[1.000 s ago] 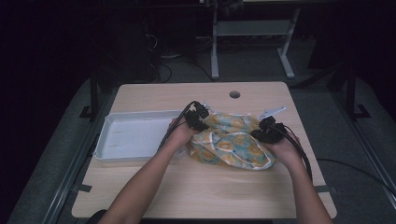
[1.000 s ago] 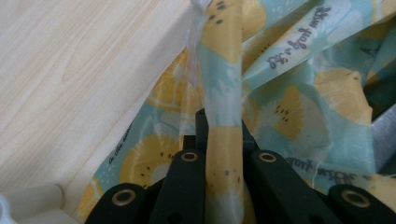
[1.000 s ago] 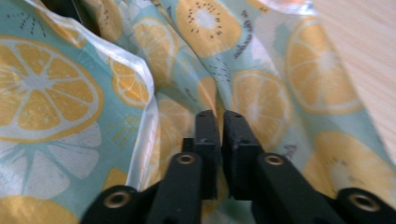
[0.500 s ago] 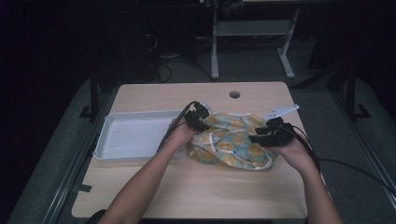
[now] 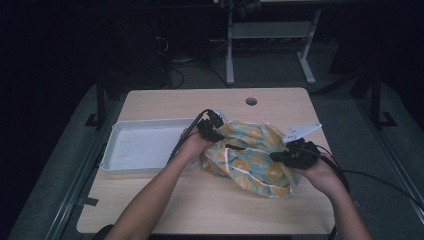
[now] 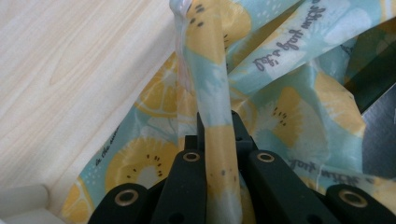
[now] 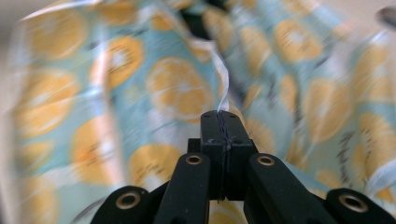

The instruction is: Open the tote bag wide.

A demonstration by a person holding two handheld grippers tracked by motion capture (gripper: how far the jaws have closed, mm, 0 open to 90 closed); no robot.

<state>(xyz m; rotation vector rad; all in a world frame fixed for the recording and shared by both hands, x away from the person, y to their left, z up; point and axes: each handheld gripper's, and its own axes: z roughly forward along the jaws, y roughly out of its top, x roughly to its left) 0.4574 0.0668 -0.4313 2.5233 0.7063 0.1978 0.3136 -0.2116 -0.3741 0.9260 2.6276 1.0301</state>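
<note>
The lemon-print bag (image 5: 252, 155) lies crumpled mid-surface (image 5: 200, 200), just right of a white tray (image 5: 145, 145). The left claw (image 5: 212, 127) is clamped on a fold of it; the right claw (image 5: 280, 156), jaws just closed, pinches its thin edge.

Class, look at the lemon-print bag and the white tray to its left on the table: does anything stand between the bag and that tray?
Only the left gripper and the hand holding it stand there, at the edge of the bag nearest the tray, with its jaws shut on a fold of the bag. The strip of table between them carries nothing else.
</note>
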